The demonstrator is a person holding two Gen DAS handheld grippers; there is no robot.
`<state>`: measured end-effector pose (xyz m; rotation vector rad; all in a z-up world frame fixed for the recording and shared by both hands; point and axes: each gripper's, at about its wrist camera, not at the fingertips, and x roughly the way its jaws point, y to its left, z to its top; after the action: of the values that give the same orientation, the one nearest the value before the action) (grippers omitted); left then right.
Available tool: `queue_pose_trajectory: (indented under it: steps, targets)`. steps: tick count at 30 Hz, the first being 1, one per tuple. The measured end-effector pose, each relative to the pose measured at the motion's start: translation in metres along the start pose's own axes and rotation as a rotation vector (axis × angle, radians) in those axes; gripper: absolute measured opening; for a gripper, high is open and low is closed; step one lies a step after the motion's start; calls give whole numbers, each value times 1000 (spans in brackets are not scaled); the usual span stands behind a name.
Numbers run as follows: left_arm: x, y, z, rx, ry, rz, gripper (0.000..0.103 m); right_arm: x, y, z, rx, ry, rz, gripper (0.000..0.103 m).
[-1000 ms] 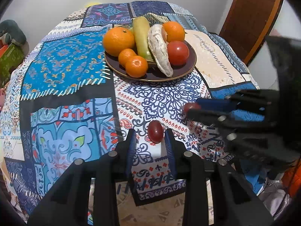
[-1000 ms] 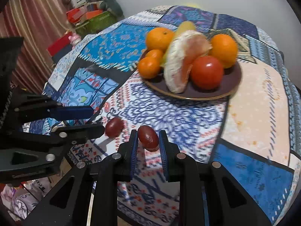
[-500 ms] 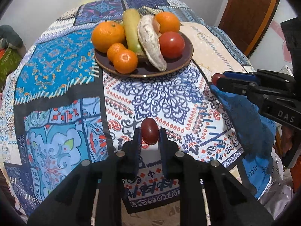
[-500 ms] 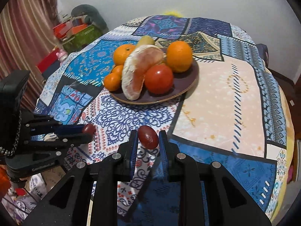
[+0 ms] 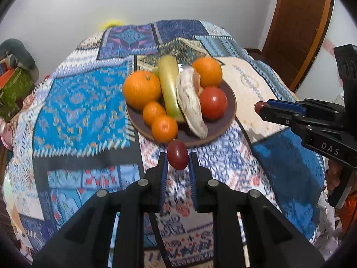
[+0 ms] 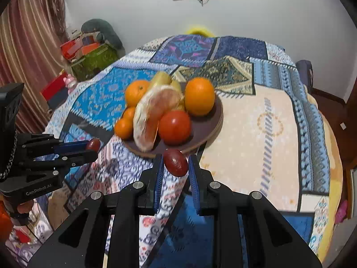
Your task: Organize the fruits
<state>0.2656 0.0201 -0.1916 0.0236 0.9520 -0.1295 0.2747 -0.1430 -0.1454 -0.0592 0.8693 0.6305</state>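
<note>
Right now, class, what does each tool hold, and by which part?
Each holds a small dark-red fruit by its sides: left tool grips one, right tool the other.

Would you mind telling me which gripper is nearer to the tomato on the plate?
Hard to call. The left gripper holds its grape before the plate's near rim; the right gripper sits nearer the tomato's side.

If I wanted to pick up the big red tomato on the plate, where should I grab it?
Probably grab the tomato around its round middle, coming from the near, right-hand side of the plate. That side is bare plate, while the peeled citrus piece leans against its left and an orange sits just behind it. Both grippers are already holding a small red fruit each.
</note>
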Motion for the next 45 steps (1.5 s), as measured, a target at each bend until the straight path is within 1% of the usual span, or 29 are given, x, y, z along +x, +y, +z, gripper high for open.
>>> queue_pose_trajectory:
  steps: [7,16,21,26,32,33,34,36,37,41,45]
  targets:
    - [6,7,26,1,-42,11,18,3,-11,21,5,-46,-19,21]
    - [29,19,50,-12,-52,19,18,27,-25,41,4,-57,-28,21]
    - [44,25,56,-25,-46,10,18,45,-30,45,1,-44,-31,21]
    - [53,28,58,-33,-43,4,18,58,-36,40,14,-17,-17,21]
    - [61,31,57,-37,-14,4,19,68,-45,35,42,12,-10,21]
    - [62,31,56,-38,-10,5,19,69,-46,35,48,16,-7,23]
    - [62,31,57,-39,-9,3,20,69,-48,35,52,15,-5,26]
    - [60,32,57,-39,-13,2,24,66,-49,36,57,11,-3,38]
    - [58,31,57,-38,-16,3,27,63,-49,36,56,3,-6,39]
    - [47,29,57,-32,-35,20,27,50,-47,40,49,-24,-18,39]
    - [15,27,60,-49,-98,38,27,27,-43,46,50,-69,-27,39]
